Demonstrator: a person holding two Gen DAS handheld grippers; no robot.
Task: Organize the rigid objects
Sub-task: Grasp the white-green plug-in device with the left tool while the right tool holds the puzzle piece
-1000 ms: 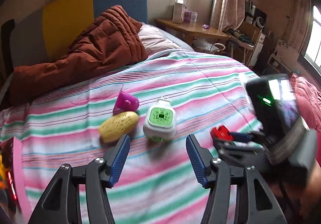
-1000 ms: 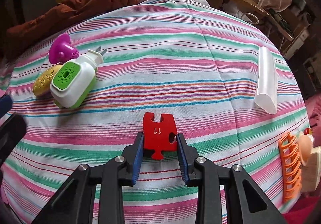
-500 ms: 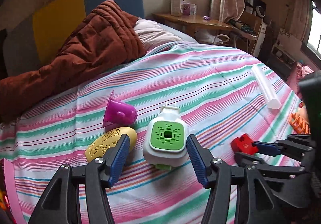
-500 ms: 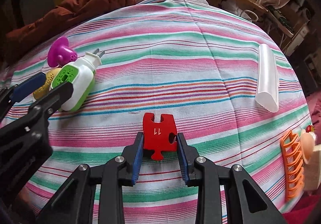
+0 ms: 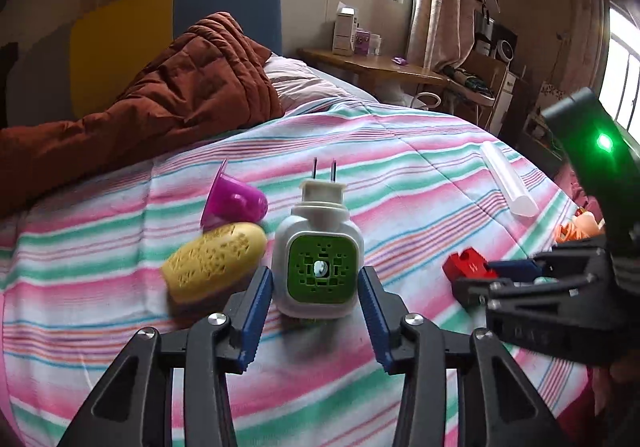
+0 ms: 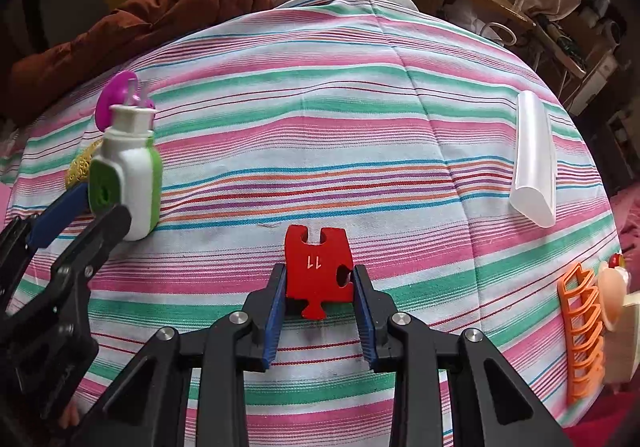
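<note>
A white plug-in device with a green face (image 5: 318, 247) lies on the striped bedspread (image 5: 400, 175), prongs pointing away. My left gripper (image 5: 316, 287) straddles it; its jaws are closing and the blue pads touch both its sides. In the right wrist view the device (image 6: 128, 175) sits between those fingers at the far left. A yellow perforated oval (image 5: 216, 261) and a purple cup (image 5: 236, 203) lie just left of it. My right gripper (image 6: 319, 287) is shut on a red puzzle piece marked 11 (image 6: 318, 267), held just above the bed.
A translucent white tube (image 6: 536, 163) lies at the bed's right side. An orange rack (image 6: 584, 331) and a pale toy sit at the right edge. A brown quilt (image 5: 160, 99) is heaped at the headboard, with a wooden desk (image 5: 380, 67) beyond.
The left gripper came down and forward over the plug-in device, and its jaws narrowed onto it. The device turned so its prongs point straight away. The right gripper stayed still with the red piece.
</note>
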